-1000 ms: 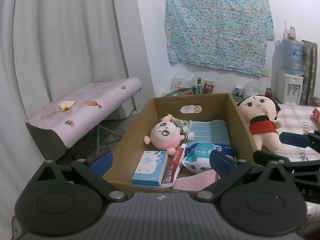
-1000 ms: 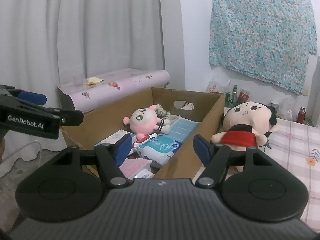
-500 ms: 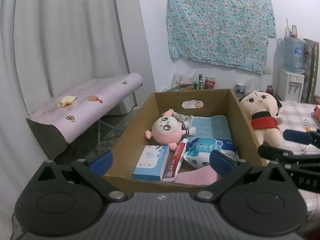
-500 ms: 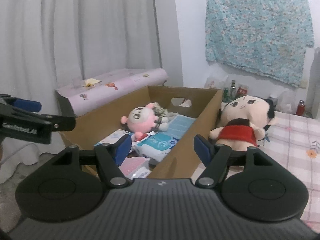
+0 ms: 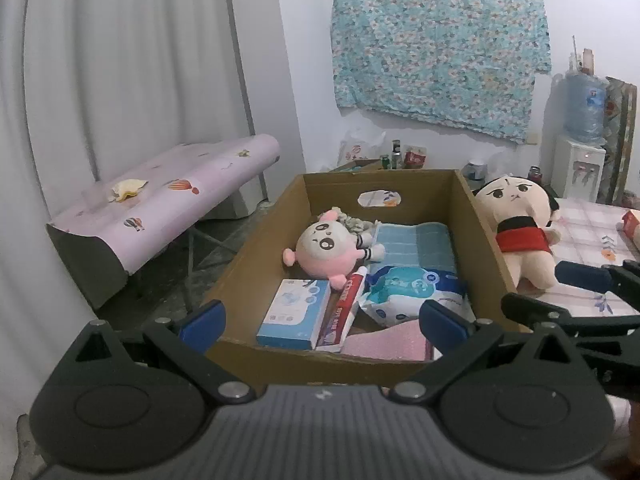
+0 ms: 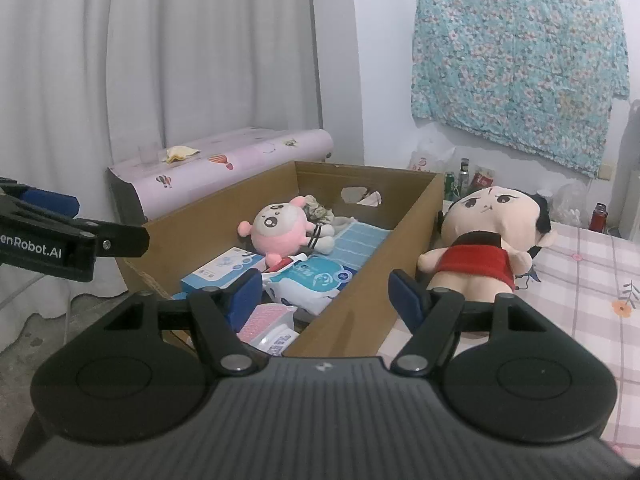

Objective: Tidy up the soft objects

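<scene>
A cardboard box (image 5: 256, 248) (image 6: 352, 312) holds a round pink plush (image 5: 324, 248) (image 6: 280, 232), a folded blue towel (image 5: 412, 244), a blue tissue pack (image 5: 404, 288) (image 6: 312, 280), a blue carton (image 5: 296, 312) and a red tube (image 5: 344, 308). A big plush doll in red (image 5: 516, 228) (image 6: 480, 248) sits outside the box, against its right wall, on the checked cloth. My left gripper (image 5: 320, 320) is open before the box's near edge, nothing between its fingers. My right gripper (image 6: 326, 294) is open too, straddling the box's right wall, with the doll just beyond its right finger.
A pink-covered folding table (image 5: 160, 200) with a yellow scrap stands left of the box before grey curtains. Bottles and cans (image 6: 464, 180) line the back wall under a floral cloth. A water dispenser (image 5: 580, 152) stands at the far right. The checked tablecloth (image 6: 592, 280) extends right.
Both views have drifted slightly, so the box and doll sit a little differently in frame. Neither gripper has taken hold of anything; both stay open.
</scene>
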A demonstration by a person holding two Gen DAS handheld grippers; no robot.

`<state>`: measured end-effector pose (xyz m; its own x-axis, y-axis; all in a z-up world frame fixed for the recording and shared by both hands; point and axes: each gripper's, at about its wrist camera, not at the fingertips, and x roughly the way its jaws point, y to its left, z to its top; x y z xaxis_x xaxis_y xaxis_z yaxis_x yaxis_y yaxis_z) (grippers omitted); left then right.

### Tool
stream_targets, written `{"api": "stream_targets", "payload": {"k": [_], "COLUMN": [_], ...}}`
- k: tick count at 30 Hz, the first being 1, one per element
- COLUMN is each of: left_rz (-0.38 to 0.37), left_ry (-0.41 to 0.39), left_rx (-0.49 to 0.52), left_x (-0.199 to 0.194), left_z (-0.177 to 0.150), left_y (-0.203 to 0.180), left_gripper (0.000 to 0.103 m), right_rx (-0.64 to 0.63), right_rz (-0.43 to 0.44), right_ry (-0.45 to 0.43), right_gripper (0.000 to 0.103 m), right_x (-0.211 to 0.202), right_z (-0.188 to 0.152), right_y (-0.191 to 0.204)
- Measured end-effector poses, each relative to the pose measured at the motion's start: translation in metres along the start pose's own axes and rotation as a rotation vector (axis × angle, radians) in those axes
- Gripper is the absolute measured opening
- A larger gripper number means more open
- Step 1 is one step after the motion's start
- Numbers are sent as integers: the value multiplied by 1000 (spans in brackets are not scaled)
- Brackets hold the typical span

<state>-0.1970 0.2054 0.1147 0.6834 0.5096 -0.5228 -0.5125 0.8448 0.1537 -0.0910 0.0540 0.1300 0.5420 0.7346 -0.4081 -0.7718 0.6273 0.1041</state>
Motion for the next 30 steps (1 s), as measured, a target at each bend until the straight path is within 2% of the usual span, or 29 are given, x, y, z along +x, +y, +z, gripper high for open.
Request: {"api": "stream_targets", "payload": {"k": [18, 30], "left_rz": [6, 1], "left_ry": [-2, -2], "left_rx": [5, -11], "left_x": [-4, -6], "left_z": [-2, 6], "left_y": [-7, -4], "left_gripper": [103, 103], "right_rx": [13, 75], "right_rz": [1, 57], "right_ry": [7, 11], "right_gripper": [73, 73], "right_x": [2, 5], "right_z": [-1, -2], "right_y": [-1, -7]}}
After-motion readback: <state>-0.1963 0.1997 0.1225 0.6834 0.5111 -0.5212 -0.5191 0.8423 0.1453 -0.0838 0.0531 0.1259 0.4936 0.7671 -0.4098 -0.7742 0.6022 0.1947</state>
